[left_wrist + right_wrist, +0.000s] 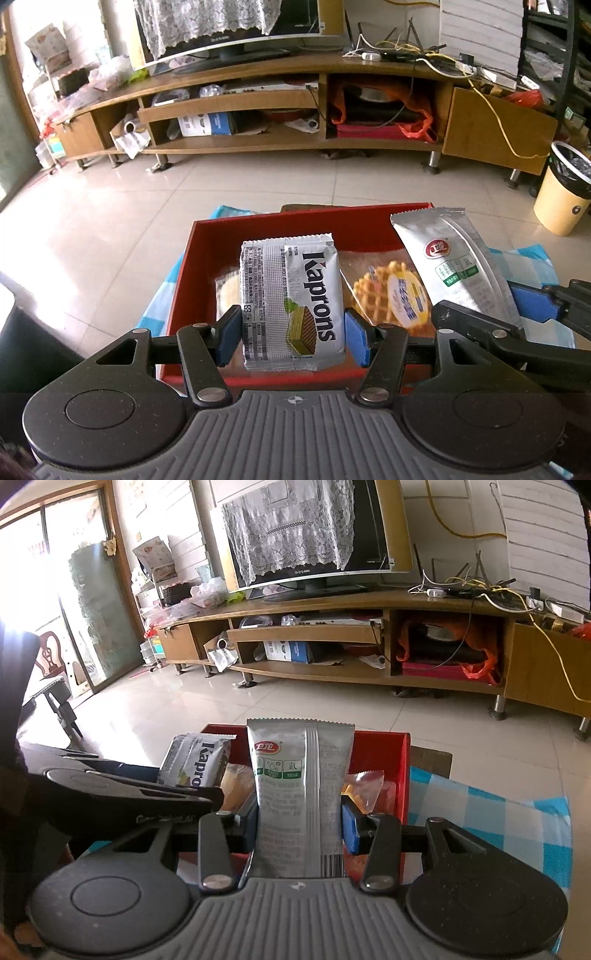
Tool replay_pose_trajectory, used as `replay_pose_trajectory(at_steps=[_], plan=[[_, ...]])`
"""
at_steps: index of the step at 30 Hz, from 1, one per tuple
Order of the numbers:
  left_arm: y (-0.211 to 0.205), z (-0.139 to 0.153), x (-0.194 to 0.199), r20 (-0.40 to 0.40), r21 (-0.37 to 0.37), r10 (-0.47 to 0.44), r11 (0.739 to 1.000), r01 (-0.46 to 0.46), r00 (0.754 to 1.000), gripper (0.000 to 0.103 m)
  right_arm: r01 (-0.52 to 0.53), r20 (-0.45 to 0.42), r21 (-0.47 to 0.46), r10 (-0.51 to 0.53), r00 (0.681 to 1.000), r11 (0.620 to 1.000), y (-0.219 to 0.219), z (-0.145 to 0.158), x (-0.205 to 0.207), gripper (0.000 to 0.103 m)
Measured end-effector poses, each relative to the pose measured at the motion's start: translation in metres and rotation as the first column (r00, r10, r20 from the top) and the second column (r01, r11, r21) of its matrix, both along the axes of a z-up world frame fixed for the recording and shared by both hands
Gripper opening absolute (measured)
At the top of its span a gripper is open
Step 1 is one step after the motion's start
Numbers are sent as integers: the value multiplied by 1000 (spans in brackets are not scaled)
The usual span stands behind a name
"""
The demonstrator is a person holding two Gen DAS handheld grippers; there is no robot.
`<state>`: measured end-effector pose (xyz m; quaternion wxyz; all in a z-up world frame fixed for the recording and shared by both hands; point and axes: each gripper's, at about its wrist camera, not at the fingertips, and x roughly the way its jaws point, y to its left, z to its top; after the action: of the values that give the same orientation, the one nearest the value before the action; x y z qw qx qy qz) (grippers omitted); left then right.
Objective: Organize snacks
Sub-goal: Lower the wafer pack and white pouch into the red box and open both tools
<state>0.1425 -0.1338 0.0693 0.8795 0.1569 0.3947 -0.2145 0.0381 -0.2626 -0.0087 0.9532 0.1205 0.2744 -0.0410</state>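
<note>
My left gripper (291, 332) is shut on a white Kaprons wafer pack (291, 299) and holds it upright over the red box (199, 240). My right gripper (300, 819) is shut on a silver snack pouch (301, 794), also held upright over the red box (400, 771). The pouch also shows in the left wrist view (454, 266), and the Kaprons pack in the right wrist view (195, 762). Inside the box lie a waffle pack (391, 295) and another clear-wrapped snack (229, 291).
The box sits on a blue-and-white checked cloth (480, 812). Beyond is tiled floor (184, 192), a long wooden TV stand (295, 110) with a lace-covered TV (306, 535), and a yellow bin (561, 188) at right.
</note>
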Motion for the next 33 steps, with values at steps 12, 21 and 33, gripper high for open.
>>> replay_pose_trajectory(at_steps=[12,21,33], plan=[[-12,-20,38,-30,51,55,997,-53,998,65,-7,-48,-14,7,999,1000,-12,-15,50,44],[-17,-38,55,-48,98,68,993,-63,997,65,-12,-106,-46,7,994,999,-11,-34,74,44],[-21,-44,53,-45,125,68,990,-62,997,71,-7,-159,-93,-8,987,996,-10,-44,80,45]])
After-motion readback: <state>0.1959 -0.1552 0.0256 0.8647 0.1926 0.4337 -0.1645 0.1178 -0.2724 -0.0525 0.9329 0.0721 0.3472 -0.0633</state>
